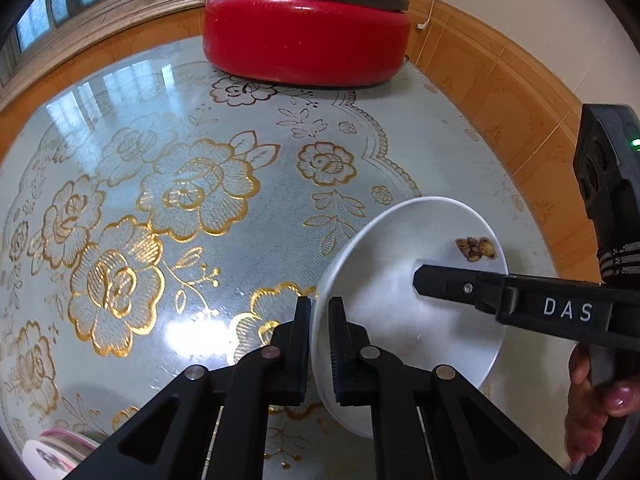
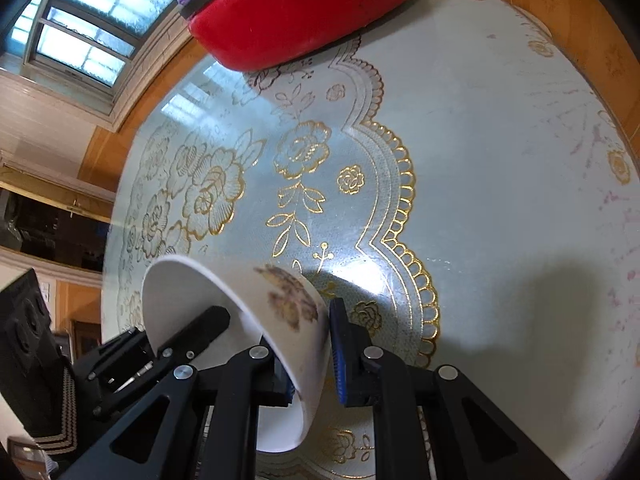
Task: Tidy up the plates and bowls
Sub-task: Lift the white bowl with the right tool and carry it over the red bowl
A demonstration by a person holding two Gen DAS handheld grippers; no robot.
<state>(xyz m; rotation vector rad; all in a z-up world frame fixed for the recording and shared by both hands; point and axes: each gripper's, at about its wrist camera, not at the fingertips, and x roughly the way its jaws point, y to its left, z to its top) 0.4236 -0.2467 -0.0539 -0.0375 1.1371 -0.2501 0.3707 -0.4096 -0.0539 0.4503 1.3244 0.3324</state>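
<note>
Both clamped on the same tilted white bowl [image 1: 404, 300], lifted above the tablecloth [image 1: 160, 200]: left gripper [image 1: 319, 344] at its 9 o'clock rim, right gripper [image 2: 308, 360] opposite. Red pot [image 1: 308, 36] at 12.

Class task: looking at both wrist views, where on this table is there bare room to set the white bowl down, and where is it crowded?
Free: the wide flowered tablecloth between the red pot at the back and the tongs; also the pale stretch right of the gold scalloped border. Crowded: the near edge, where both tongs, left and right, straddle the white bowl, and the near-left corner with a pink-rimmed dish.
</note>
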